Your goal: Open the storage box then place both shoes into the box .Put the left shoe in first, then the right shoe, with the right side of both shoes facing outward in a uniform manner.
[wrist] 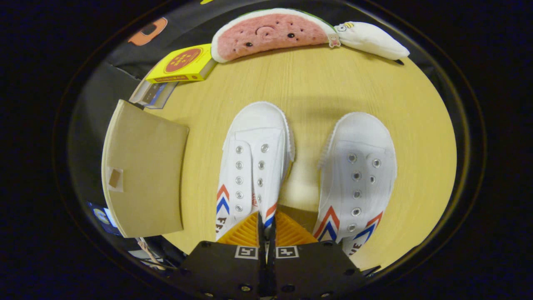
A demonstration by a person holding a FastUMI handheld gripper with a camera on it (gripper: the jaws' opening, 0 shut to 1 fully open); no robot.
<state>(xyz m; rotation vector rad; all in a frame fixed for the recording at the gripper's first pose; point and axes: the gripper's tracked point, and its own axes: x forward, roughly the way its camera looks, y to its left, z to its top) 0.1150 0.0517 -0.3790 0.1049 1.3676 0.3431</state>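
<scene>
Shoes, two white canvas ones with red and blue chevrons and metal eyelets, stand side by side on the wooden desk, toes pointing away. The gripper has its fingers nearly closed, pinching the inner side wall of the left shoe near its heel. The right shoe sits just beside the fingers. A closed cardboard storage box lies beyond the left shoe's outer side.

The gripper hides the heel of the left shoe, and its fingers stand so close together that a grip on the shoe's side cannot be confirmed. The right shoe also loses its heel behind the gripper body, and the print on the yellow box is too small to tell.
</scene>
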